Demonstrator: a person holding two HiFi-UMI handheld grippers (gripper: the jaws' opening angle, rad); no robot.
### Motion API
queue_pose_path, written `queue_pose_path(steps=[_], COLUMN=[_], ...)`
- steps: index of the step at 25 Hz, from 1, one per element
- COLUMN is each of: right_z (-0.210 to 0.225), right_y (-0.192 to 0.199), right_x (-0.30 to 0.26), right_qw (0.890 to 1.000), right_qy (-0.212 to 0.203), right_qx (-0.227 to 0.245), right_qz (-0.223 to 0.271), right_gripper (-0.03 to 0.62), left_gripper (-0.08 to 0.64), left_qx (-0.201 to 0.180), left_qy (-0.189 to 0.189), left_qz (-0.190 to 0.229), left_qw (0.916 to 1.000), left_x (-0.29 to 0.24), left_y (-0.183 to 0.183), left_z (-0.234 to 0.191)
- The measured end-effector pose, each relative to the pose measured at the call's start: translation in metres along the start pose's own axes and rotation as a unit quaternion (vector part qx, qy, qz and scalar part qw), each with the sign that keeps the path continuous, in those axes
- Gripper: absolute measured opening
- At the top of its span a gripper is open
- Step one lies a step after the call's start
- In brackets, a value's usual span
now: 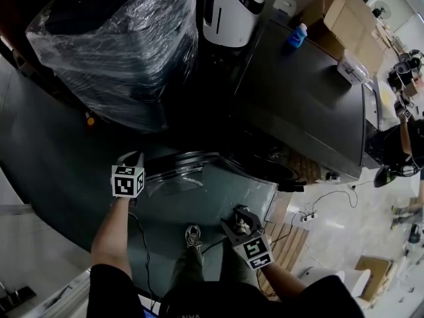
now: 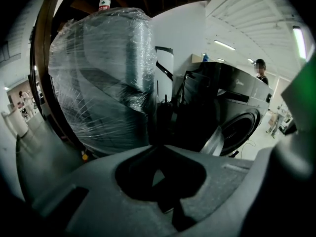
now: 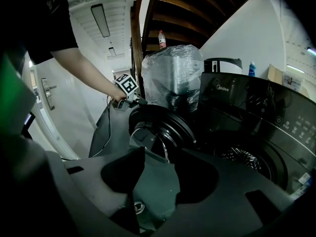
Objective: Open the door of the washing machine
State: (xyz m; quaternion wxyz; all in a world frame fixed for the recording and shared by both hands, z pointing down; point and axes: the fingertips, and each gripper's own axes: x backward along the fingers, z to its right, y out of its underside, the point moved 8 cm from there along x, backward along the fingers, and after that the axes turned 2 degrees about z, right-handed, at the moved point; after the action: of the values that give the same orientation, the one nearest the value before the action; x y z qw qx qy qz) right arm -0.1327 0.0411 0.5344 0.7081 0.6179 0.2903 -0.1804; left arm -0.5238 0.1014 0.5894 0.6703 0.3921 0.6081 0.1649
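Straight ahead of your left gripper (image 1: 136, 156) stands a bulky load wrapped in clear stretch film (image 2: 98, 83), with a red-labelled bottle (image 2: 104, 0) on top. Just right of the load, a tall white-and-black appliance (image 2: 165, 73) rises against a white wall (image 2: 182, 28), and ceiling strip lights (image 2: 224, 45) run off further right. Above and ahead of your right gripper (image 1: 240, 212), dark wooden beams (image 3: 187, 9) slope overhead. Off to its left is a pale door with a lever handle (image 3: 43, 89). To its right, a white power strip (image 1: 309, 216) lies on the pale floor (image 1: 344, 224), near wooden slats (image 1: 286, 240). Cardboard boxes (image 1: 351, 15) sit far ahead.
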Motion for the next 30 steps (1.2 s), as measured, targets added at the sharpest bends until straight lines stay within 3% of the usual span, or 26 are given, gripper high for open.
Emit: queue_pose_path(steps=[9, 21, 30], right_z=[-0.026, -0.077, -0.087], right_y=[-0.012, -0.039, -0.042], right_x=[0.013, 0.064, 0.099], right_qw=[1.0, 0.996, 0.993], right_qy=[0.003, 0.058, 0.055], right_qx=[0.015, 0.016, 0.048], right_qz=[0.019, 0.065, 0.089], right_gripper=[0.195, 0.19, 0.086], left_gripper=[0.02, 0.017, 0.017], left_qx=[0.015, -0.004, -0.022], left_qy=[-0.005, 0.05, 0.054], left_qz=[0.085, 0.158, 0.215], left_qw=[0.9962, 0.9862, 0.9749], left_x=[0.049, 0.15, 0.234], left_y=[0.003, 0.01, 0.015], left_z=[0.027, 0.086, 0.129])
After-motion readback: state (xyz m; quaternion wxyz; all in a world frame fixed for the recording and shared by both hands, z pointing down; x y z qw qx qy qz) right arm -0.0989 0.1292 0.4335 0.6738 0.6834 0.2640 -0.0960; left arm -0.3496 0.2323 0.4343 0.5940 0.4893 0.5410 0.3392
